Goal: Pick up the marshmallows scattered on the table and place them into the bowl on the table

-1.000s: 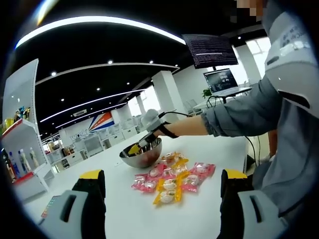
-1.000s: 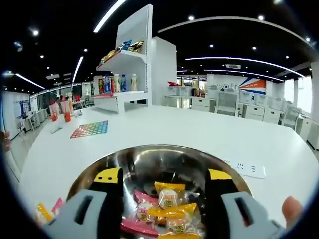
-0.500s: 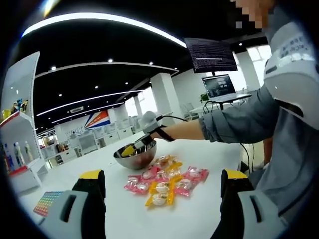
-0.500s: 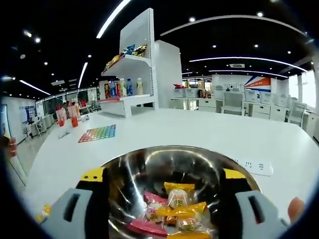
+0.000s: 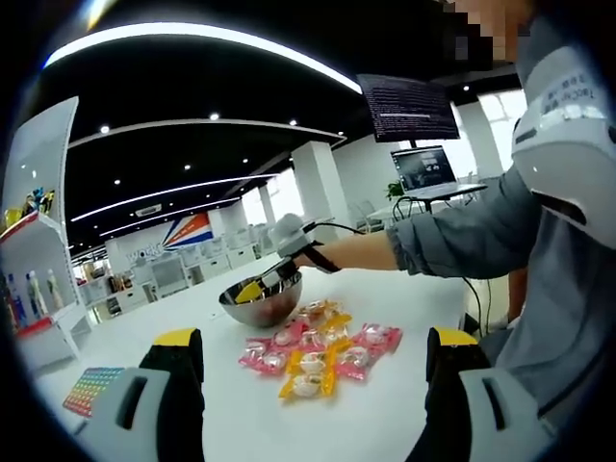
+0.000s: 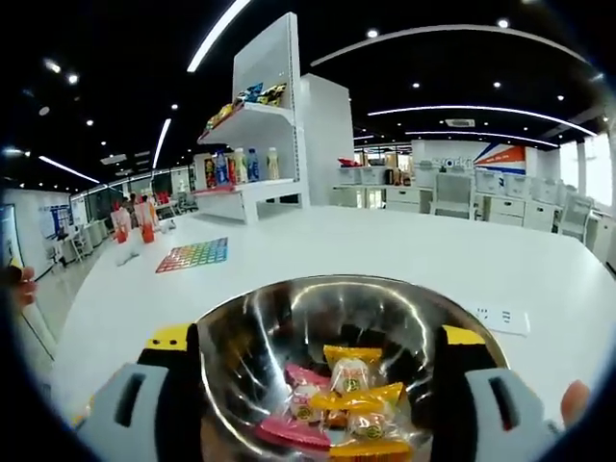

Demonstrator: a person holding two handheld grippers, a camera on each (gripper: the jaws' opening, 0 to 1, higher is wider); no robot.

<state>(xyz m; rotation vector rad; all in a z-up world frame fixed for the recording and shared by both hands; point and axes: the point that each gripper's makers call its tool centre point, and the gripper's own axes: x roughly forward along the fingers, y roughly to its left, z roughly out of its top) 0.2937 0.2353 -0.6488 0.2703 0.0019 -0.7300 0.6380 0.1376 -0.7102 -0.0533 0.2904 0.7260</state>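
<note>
A large open office with dark ceiling, strip lights and white pillars lies behind a white surface point(image 5: 289, 414). In the left gripper view, the left tongs point(image 5: 313, 385) stand wide apart and hold nothing, hanging above the near part of the surface. Ahead of them a cluster of wrapped marshmallows point(image 5: 318, 351) in pink and yellow packets lies scattered, and just beyond it sits the steel bowl point(image 5: 260, 306). The right tongs point(image 5: 262, 285) reach in from the right over the bowl's rim, at the end of a grey sleeve point(image 5: 462, 226). A laptop point(image 5: 428, 164) sits on a further desk behind.

In the right gripper view, shelves with bottles and snacks point(image 6: 245, 144) rise past the surface point(image 6: 385, 250), where a coloured card point(image 6: 192, 255) lies well apart from the bowl point(image 6: 289, 318). The right tongs point(image 6: 318, 385) are spread wide on either side of the bowl's mouth and grip nothing. Several wrapped marshmallows point(image 6: 351, 399) lie in the bottom of the bowl, directly below them.

The step in hand looks like a drop into the bowl, with the load apparently released. Many pieces remain on the surface, so the task is only partly done. The next move calls for one pair of tongs to come down over a packet at the edge of the cluster and close on it alone.
</note>
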